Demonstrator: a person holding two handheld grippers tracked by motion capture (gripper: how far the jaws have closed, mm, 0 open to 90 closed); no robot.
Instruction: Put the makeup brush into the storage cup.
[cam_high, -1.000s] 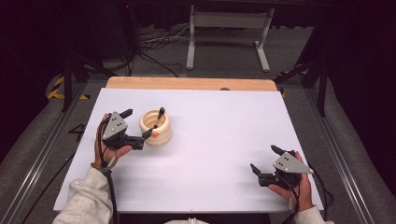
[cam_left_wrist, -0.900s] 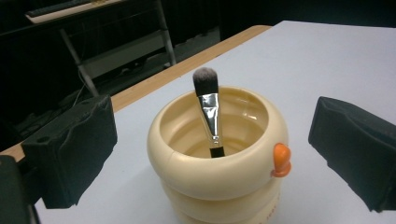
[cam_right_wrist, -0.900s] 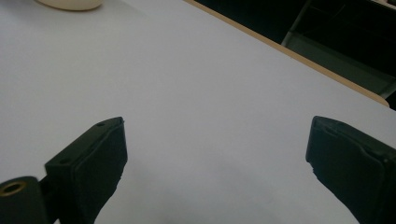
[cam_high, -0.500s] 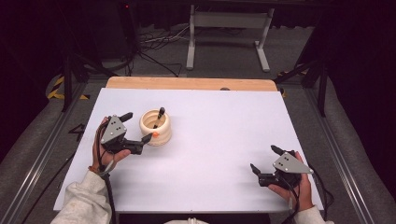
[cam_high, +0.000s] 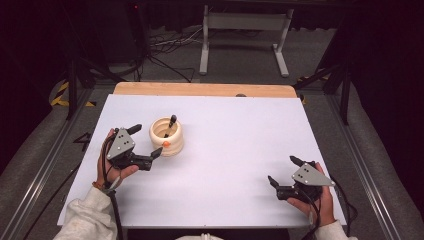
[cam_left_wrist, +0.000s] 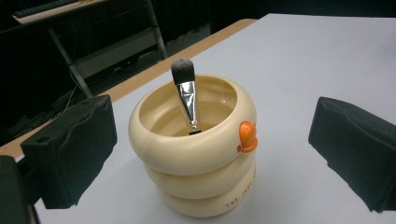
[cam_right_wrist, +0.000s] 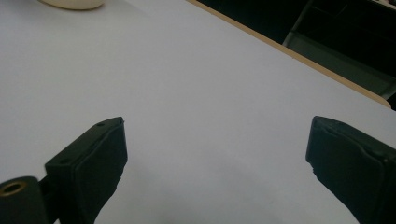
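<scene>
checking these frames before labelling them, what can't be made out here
- Brush: its handle end is hidden inside the cream holder in the left gripper view; in the high view it is too small to tell.
- Lettering low on the holder: partly cut off by the bottom edge, too small to read whole.
- Holder in the right gripper view: cut off by the top edge.
- Left gripper, right gripper: bodies cut off below the jaws in their own views.

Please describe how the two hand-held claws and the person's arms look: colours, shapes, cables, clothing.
Both the left claw and the right claw are black, each topped by a grey three-cornered plate with small dark dots. Their jaws end in thick, blocky black pads with a matte surface. A black cable trails from each claw toward the person. The person wears light grey sleeves, and a band shows at the left wrist.
</scene>
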